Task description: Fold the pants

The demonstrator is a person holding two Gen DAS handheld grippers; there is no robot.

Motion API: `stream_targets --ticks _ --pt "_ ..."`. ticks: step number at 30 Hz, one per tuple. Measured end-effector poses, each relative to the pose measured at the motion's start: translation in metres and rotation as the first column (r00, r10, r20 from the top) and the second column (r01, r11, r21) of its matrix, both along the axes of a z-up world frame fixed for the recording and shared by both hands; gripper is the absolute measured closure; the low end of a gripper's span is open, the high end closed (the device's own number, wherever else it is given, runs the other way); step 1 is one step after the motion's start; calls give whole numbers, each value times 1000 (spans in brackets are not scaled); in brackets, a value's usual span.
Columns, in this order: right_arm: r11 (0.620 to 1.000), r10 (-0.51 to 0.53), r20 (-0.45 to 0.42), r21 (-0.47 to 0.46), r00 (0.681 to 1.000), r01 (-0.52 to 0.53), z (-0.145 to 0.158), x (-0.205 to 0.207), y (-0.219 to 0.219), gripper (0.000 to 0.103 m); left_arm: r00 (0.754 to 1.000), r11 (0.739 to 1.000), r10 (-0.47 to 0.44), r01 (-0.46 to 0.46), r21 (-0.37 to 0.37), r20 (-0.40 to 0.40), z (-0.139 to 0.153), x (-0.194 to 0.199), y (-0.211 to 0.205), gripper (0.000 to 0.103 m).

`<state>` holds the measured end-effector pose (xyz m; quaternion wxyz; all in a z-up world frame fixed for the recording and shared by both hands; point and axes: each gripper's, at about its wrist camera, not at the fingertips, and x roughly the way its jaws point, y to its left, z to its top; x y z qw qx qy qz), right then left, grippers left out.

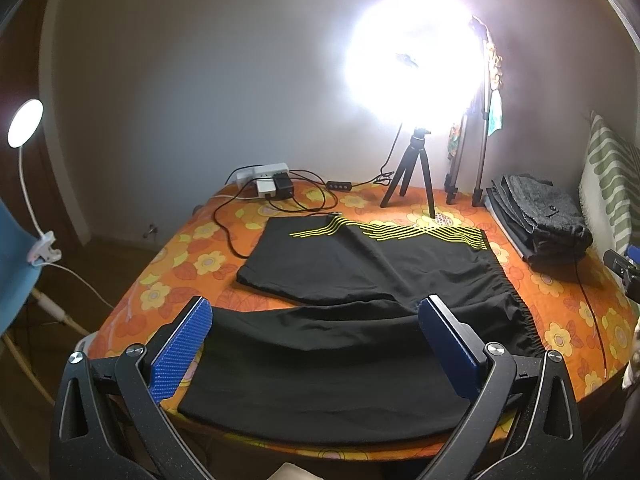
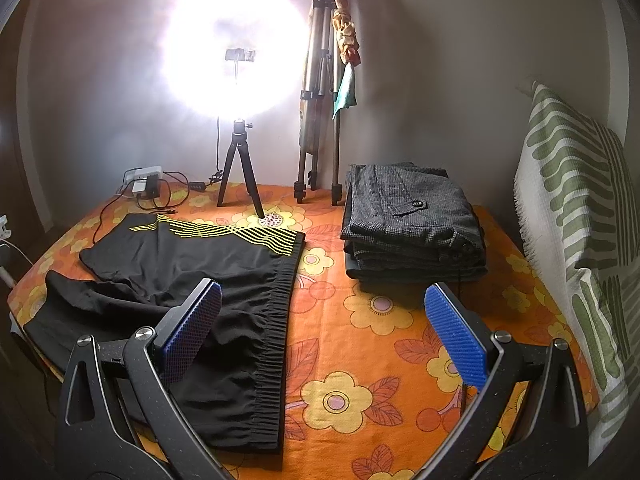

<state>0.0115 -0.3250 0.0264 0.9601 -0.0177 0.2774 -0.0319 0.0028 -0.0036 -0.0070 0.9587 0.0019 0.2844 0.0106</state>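
Observation:
Black pants [image 1: 360, 276] with yellow stripes lie spread flat on the orange flowered bed cover [image 1: 192, 264], both legs apart, the waistband at the right. My left gripper [image 1: 316, 312] is open and empty, hovering over the near leg. In the right wrist view the pants [image 2: 192, 264] lie at the left, with the elastic waistband [image 2: 276, 320] running toward me. My right gripper [image 2: 324, 300] is open and empty, above the cover [image 2: 360, 360] just right of the waistband, its left finger [image 2: 192, 328] over the cloth.
A stack of folded grey pants [image 2: 412, 224] sits at the back right. A ring light on a small tripod [image 2: 240, 160], a tall folded tripod [image 2: 320, 120], a power strip with cables [image 1: 268, 184] stand at the back. A green striped pillow [image 2: 580, 220] lines the right edge.

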Motion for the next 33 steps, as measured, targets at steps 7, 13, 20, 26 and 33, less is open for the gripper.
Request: stream_targets --ticks 7,13,20,26,33 --pt "1000 1 2 -1 1000 -1 0 0 0 0 1000 1000 0 0 -1 -1 0 0 1 0" --pt "1000 0 2 0 1000 0 1 0 0 0 1000 1000 1 -1 2 -1 1 1 3 0" --pt "1000 -1 3 -1 1000 1 1 0 1 0 1000 1000 1 -1 3 -1 1 1 3 0" --pt "1000 1 3 -1 1000 -1 1 -1 0 0 1000 1000 2 -2 4 2 0 0 4 0" --pt "1000 0 2 -2 1000 0 1 -1 0 0 1000 1000 2 -2 6 2 0 0 4 0"
